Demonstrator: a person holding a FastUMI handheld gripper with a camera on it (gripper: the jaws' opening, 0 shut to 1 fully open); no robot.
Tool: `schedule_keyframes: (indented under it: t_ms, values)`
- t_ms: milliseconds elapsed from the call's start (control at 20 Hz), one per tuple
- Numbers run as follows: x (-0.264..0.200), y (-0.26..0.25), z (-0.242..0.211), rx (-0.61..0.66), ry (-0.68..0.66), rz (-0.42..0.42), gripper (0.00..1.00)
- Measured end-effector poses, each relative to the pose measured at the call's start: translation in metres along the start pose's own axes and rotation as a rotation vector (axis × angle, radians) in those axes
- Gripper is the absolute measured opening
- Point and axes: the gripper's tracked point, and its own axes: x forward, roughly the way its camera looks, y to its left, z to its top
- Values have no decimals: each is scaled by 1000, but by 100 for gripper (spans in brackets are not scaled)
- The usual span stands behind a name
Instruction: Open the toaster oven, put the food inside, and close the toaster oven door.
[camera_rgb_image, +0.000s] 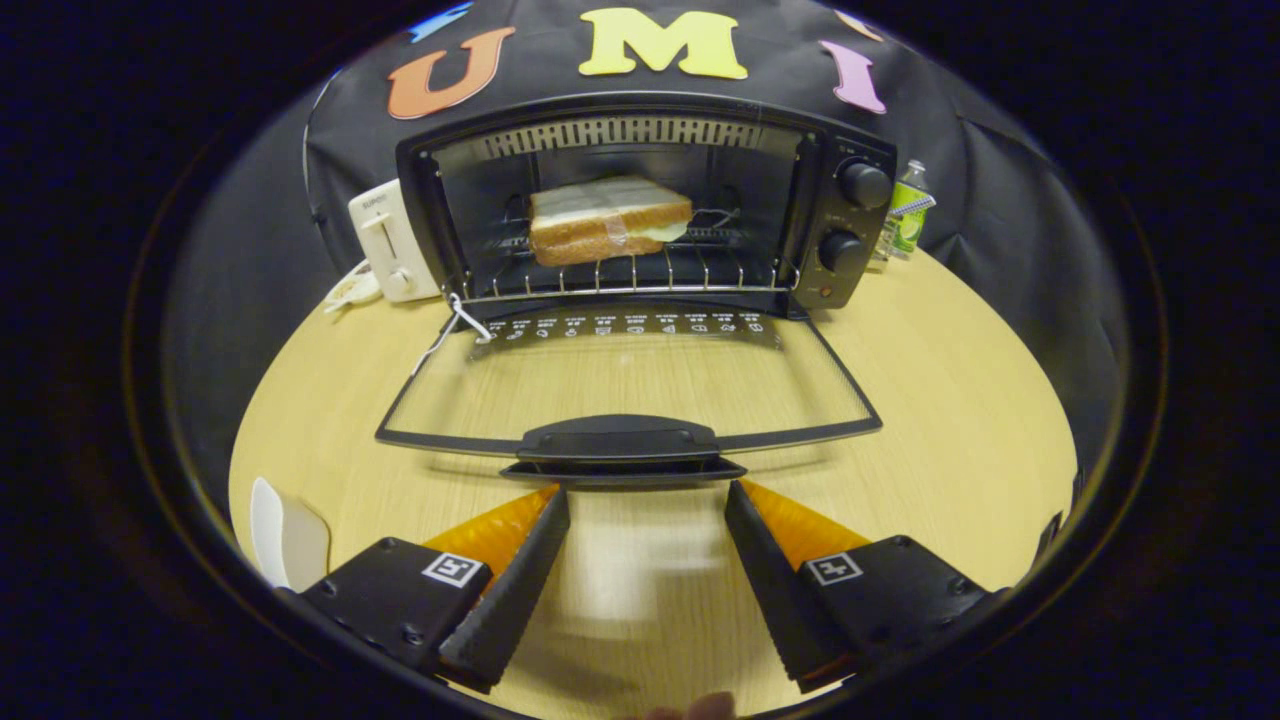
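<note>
A black toaster oven (845, 215) stands at the far side of the round wooden table (950, 420). Its glass door (630, 385) lies folded down flat towards me, with the door handle (620, 440) at the near edge. A sandwich (608, 220) of sliced bread rests on the wire rack (620, 275) inside the oven. My gripper (646, 492) is open, with nothing between its fingers. Its fingertips sit just short of the door handle, a little below it.
A white pop-up toaster (392, 240) stands left of the oven. A small bottle (908, 215) stands to the oven's right. A white object (288, 545) lies on the table near my left finger. A white string (450, 325) hangs at the door's left hinge.
</note>
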Motion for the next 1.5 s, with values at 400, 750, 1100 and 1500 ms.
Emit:
schedule_keyframes:
  t_ms: [400,750,1100,1500]
  values:
    - [-53,0,96,-7,-164,31,100]
    - [-128,-3,212,25,-349,46,100]
    - [-259,-1,288,33,-568,90,100]
    - [-381,10,273,-45,-728,107,100]
